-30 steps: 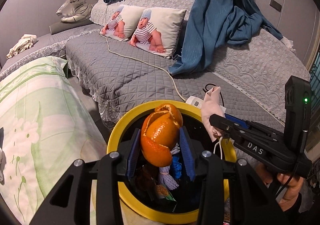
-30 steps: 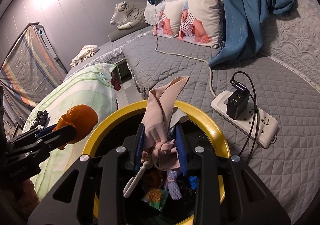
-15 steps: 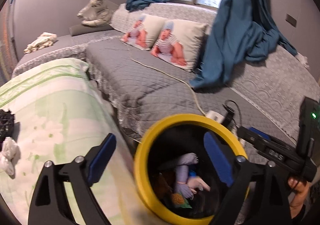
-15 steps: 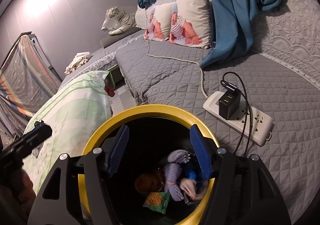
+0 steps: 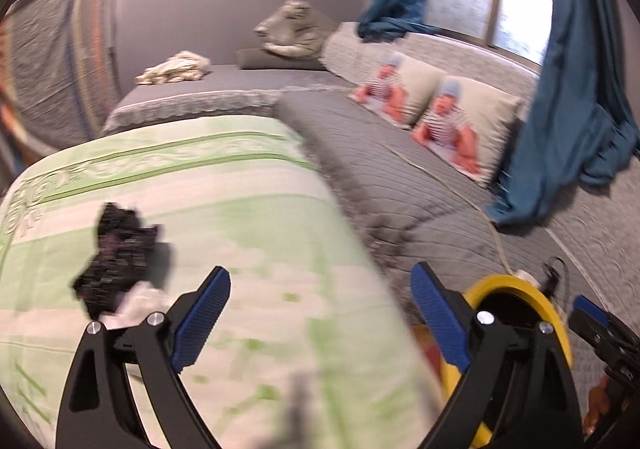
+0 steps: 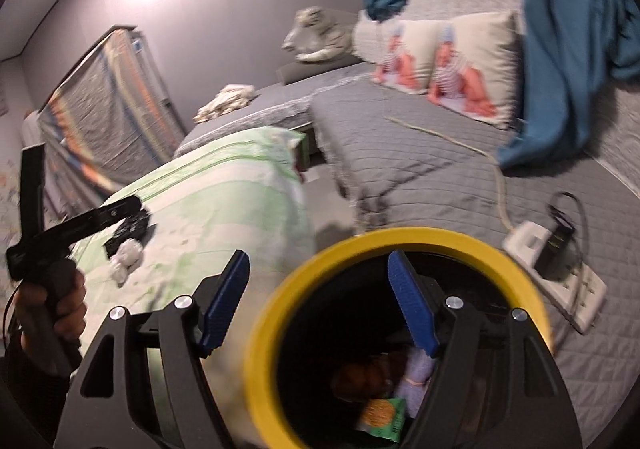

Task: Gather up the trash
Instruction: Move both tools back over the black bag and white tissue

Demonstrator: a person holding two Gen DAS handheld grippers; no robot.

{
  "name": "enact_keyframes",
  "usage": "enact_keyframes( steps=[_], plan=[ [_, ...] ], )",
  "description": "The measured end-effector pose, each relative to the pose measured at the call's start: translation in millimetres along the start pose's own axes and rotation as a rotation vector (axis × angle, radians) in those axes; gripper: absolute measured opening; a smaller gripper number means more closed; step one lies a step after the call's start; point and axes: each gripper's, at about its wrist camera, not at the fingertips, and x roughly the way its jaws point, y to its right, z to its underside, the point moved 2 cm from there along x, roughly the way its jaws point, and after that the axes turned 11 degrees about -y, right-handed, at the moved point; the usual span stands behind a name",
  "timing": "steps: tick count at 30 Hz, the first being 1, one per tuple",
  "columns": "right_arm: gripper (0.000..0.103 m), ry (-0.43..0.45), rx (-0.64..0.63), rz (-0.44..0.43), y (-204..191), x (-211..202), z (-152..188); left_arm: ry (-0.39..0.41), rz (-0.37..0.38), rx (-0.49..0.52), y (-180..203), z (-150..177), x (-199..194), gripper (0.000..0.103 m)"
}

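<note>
- The left tool (image 5: 320,313) stands wide open with nothing between its blue pads, above the green-and-white patterned quilt (image 5: 224,217).
- A crumpled black scrap (image 5: 120,253) lies on that quilt, touching a wad of white tissue (image 5: 142,299) just beside it.
- The right tool (image 6: 318,301) has just been opening; it holds nothing, over the rim of the round yellow-rimmed black bin (image 6: 276,313).
- Inside the bin lie a green snack wrapper (image 6: 382,415) and a lilac cloth (image 6: 418,369).
- A white power strip (image 6: 560,269) rests on the grey quilted bed.
</note>
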Motion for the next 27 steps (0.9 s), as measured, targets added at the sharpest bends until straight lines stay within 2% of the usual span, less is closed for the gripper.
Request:
enact_keyframes(
  steps=[7,15,19,24,27],
  plan=[
    [0.069,-0.04,-0.135,-0.076,-77.8,28.1,-13.2,0.029,-0.071,-0.096,-75.1,-9.8,-11.2,0.088],
    [0.069,-0.098,-0.297,-0.152,-162.7,62.6,-15.9,0.022,-0.123,-0.177,-150.6,-13.2,-15.7,0.088],
    [0.069,-0.132,-0.383,-0.193,-202.7,82.5,-8.0,-0.006,-0.113,-0.214,-178.3,-13.6,-8.1,0.088],
    [0.07,-0.18,-0.49,-0.277,-250.9,111.4,6.1,-0.038,-0.09,-0.238,-193.7,-12.7,6.6,0.088],
    [0.07,-0.189,-0.544,-0.297,-272.3,124.6,11.3,-0.053,-0.061,-0.263,-201.6,-12.8,15.3,0.088]
  ],
)
